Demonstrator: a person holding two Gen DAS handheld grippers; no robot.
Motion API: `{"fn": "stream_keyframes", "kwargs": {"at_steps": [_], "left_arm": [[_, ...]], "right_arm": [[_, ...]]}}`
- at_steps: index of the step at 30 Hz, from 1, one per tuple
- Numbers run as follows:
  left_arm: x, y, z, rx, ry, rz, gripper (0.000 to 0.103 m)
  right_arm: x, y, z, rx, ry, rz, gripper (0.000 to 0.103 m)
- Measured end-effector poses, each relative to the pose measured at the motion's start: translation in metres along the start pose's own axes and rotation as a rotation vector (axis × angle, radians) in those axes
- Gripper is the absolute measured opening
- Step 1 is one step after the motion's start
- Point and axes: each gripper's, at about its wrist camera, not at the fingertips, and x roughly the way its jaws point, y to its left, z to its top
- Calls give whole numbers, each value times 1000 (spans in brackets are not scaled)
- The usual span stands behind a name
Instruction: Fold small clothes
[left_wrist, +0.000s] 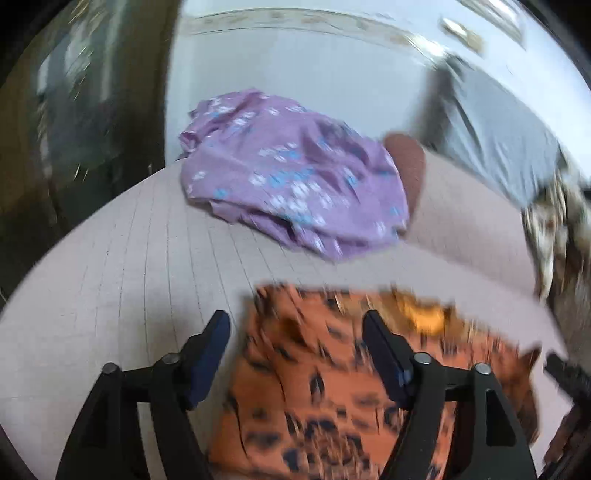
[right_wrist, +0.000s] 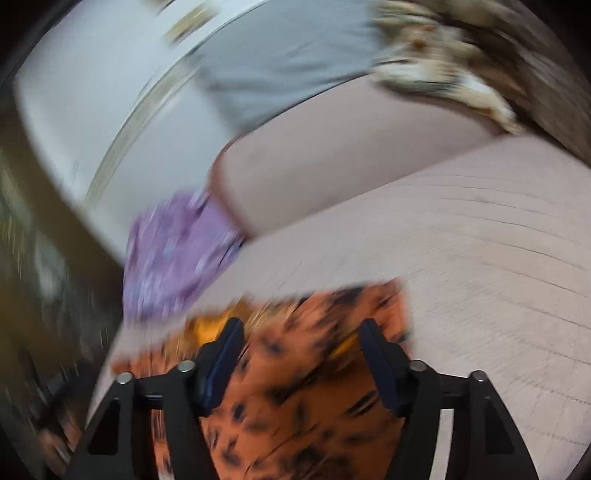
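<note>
An orange garment with dark spots (left_wrist: 317, 391) lies flat on the pale quilted bed (left_wrist: 122, 266), right under both grippers. My left gripper (left_wrist: 295, 332) is open above its left part, with nothing between the fingers. My right gripper (right_wrist: 301, 341) is open above the same orange garment (right_wrist: 295, 398), also empty. A crumpled purple garment with blue and white flowers (left_wrist: 291, 173) lies farther back on the bed; in the right wrist view it (right_wrist: 173, 254) is at the left. Both views are blurred by motion.
A grey cloth (left_wrist: 498, 133) and a brown-and-white patterned cloth (left_wrist: 550, 236) lie at the back right. A beige pillow (right_wrist: 332, 155) lies behind the purple garment. The bed's left edge (left_wrist: 110, 206) drops to a dark floor. A white wall (left_wrist: 295, 59) stands behind.
</note>
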Motion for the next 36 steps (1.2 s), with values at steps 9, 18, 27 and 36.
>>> {"fn": "stream_keyframes", "kwargs": {"at_steps": [9, 18, 27, 36], "left_arm": [[67, -23, -48, 132, 261, 99, 78], [91, 28, -17, -64, 247, 147, 78], [77, 66, -12, -201, 221, 247, 78], [78, 93, -6, -246, 237, 245, 78]], "right_arm": [[104, 84, -51, -284, 295, -162, 39], [175, 84, 45, -93, 139, -193, 41], [162, 205, -54, -348, 386, 144, 42], [250, 276, -57, -409, 379, 62, 42]]}}
